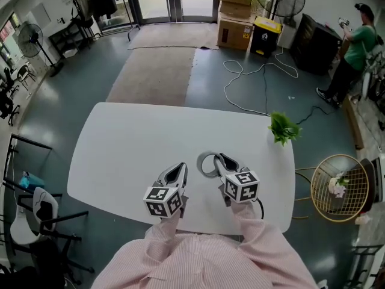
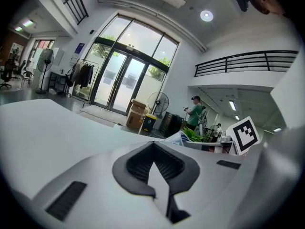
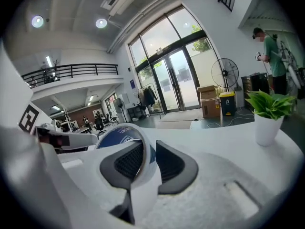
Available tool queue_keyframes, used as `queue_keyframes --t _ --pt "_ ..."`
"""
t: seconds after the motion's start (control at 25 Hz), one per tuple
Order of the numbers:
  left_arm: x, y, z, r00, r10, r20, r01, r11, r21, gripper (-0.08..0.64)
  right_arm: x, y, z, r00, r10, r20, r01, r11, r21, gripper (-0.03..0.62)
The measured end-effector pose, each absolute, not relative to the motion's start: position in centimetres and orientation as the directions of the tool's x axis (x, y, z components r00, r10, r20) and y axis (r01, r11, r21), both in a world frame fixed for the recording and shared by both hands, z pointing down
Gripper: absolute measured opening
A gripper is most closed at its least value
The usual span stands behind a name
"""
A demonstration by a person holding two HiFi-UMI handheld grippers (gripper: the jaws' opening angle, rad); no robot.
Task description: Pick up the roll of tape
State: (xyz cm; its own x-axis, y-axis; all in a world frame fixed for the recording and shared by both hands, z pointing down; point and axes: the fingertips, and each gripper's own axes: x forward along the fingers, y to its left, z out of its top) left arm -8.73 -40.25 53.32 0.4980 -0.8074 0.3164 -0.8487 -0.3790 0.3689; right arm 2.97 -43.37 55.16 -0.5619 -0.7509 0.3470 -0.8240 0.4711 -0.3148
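The roll of tape (image 1: 200, 165) is a pale ring with a blue core (image 3: 116, 136). My right gripper (image 1: 220, 161) is shut on it, the roll's wall pinched between the two dark pads (image 3: 125, 162). The roll stands on edge over the middle front of the white table (image 1: 132, 137). My left gripper (image 1: 180, 170) hovers just to the left of it, apart from the roll. In the left gripper view its jaws (image 2: 153, 143) meet at the tips with nothing between them. The right gripper's marker cube (image 2: 246, 134) shows at that view's right.
A small potted plant (image 1: 283, 127) (image 3: 271, 109) stands at the table's far right edge. A round wire basket (image 1: 338, 187) sits on the floor to the right. Cardboard boxes (image 1: 236, 20), a fan and a person (image 1: 356, 50) are far behind.
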Motion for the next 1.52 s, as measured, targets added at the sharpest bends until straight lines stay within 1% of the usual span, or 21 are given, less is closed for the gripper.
queue_keyframes --t 0.28,0.76,1.24,1.52 --pt "-7.9 -39.4 49.8 0.527 -0.815 0.241 -0.835 -0.444 0.324 0.002 3.8 -41.5 51.1 -0.563 -0.797 0.22 -0.814 0.487 -0.317 0.081" --pt "-7.9 -37.8 45.2 0.547 -0.825 0.14 -0.822 -0.497 0.278 0.001 6.0 -38.5 45.2 -0.522 -0.851 0.051 -0.808 0.474 -0.349 0.081" --pt "-9.7 -36.9 41.5 0.521 -0.85 0.083 -0.844 -0.498 0.199 0.002 9.5 -36.3 40.9 -0.447 -0.894 -0.038 -0.844 0.435 -0.314 0.081" --pt "-11.6 -36.4 40.0 0.501 -0.863 0.062 -0.858 -0.487 0.163 0.0 9.9 -35.8 39.2 -0.414 -0.908 -0.069 -0.862 0.415 -0.291 0.081"
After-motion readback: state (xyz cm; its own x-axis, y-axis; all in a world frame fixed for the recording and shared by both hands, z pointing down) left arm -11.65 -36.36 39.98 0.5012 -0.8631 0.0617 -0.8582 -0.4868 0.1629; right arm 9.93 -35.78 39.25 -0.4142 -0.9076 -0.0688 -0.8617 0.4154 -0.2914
